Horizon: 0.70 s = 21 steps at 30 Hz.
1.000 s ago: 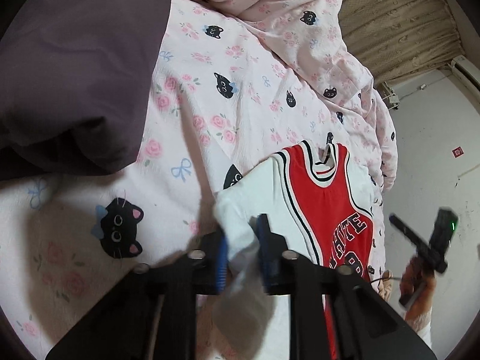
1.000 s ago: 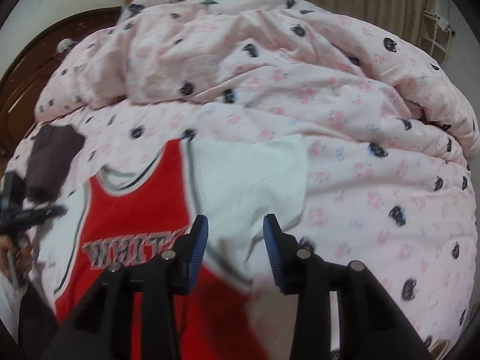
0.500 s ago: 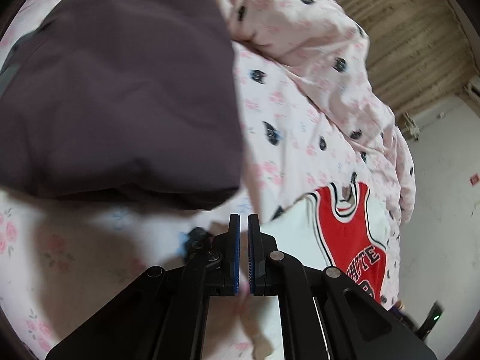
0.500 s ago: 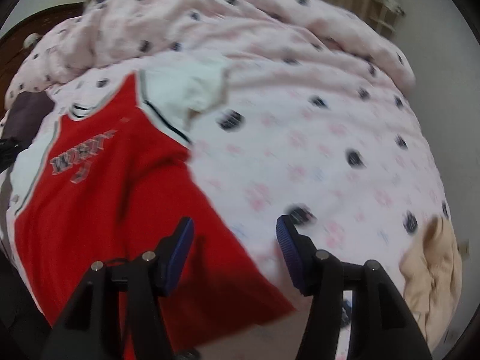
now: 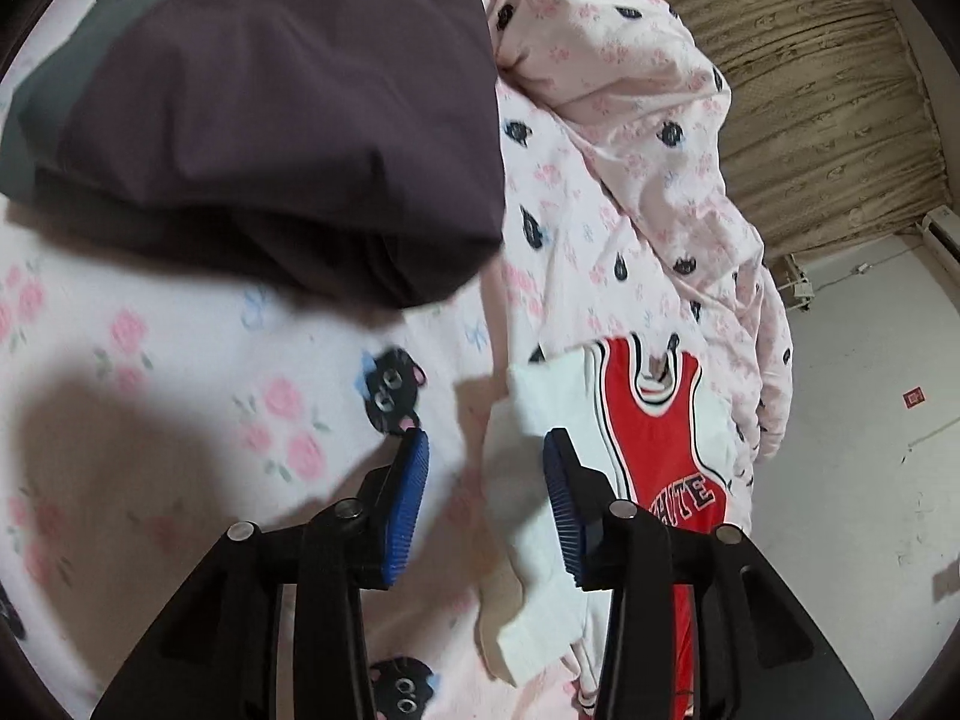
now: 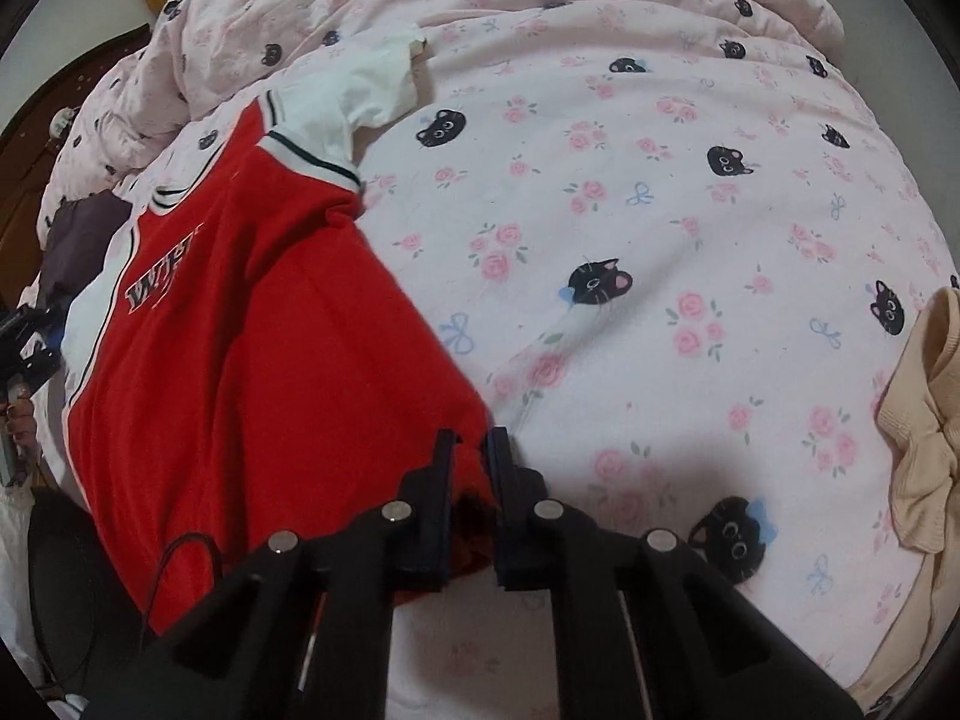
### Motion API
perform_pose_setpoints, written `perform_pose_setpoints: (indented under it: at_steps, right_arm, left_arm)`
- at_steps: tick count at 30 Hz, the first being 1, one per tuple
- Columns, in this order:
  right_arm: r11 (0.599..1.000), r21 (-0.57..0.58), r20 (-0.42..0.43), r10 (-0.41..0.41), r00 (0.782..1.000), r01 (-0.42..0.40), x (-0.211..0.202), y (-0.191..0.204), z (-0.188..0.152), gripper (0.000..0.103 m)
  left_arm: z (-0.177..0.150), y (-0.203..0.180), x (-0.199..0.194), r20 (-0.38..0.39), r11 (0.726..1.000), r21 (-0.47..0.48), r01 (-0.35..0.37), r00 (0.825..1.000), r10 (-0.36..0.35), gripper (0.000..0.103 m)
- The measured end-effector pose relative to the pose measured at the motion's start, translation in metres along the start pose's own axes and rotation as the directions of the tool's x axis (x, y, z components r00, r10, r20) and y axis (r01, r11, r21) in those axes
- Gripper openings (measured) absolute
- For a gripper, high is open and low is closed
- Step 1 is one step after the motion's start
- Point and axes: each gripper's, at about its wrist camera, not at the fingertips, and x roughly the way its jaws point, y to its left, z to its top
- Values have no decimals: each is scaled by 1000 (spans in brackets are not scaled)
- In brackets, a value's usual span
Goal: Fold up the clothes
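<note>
A red and white basketball jersey (image 6: 240, 330) lies face up on the pink cat-print bed sheet (image 6: 660, 210). My right gripper (image 6: 471, 444) is shut on the jersey's lower right hem corner, and red cloth shows between its fingers. In the left wrist view the jersey (image 5: 660, 438) stretches away to the right. Its white sleeve (image 5: 540, 396) lies crumpled under my left gripper (image 5: 486, 438). That gripper's jaws are opening; the blue pads (image 5: 408, 504) stand apart and press on nothing.
A folded dark purple garment (image 5: 270, 120) lies close ahead on the left. The rumpled pink duvet (image 6: 360, 12) is heaped along the far side. A beige garment (image 6: 924, 420) sits at the bed's right edge. A black cable (image 6: 180, 558) lies on the jersey's near left part.
The left gripper let the white sleeve go and its jaws have spread. The right gripper travelled from the sleeve down to the hem corner and closed on the red cloth.
</note>
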Motion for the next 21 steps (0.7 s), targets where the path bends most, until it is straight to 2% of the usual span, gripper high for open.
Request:
perform_pose_setpoints:
  at_steps: [5, 11, 17, 21]
  right_arm:
    - [999, -25, -15, -33, 999, 33, -23, 1, -13, 6]
    - [994, -9, -44, -106, 993, 106, -45, -11, -25, 5]
    - [984, -13, -76, -180, 981, 179, -33, -12, -29, 5]
    - [982, -46, -60, -185, 981, 183, -31, -4, -28, 8]
  left_arm:
    - [-3, -5, 6, -17, 1000, -15, 0, 1000, 0, 43]
    - [1, -2, 14, -19, 992, -89, 85, 996, -87, 48]
    - [1, 2, 13, 6, 964, -176, 201, 979, -203, 48]
    - [2, 1, 18, -12, 968, -180, 176, 983, -181, 48]
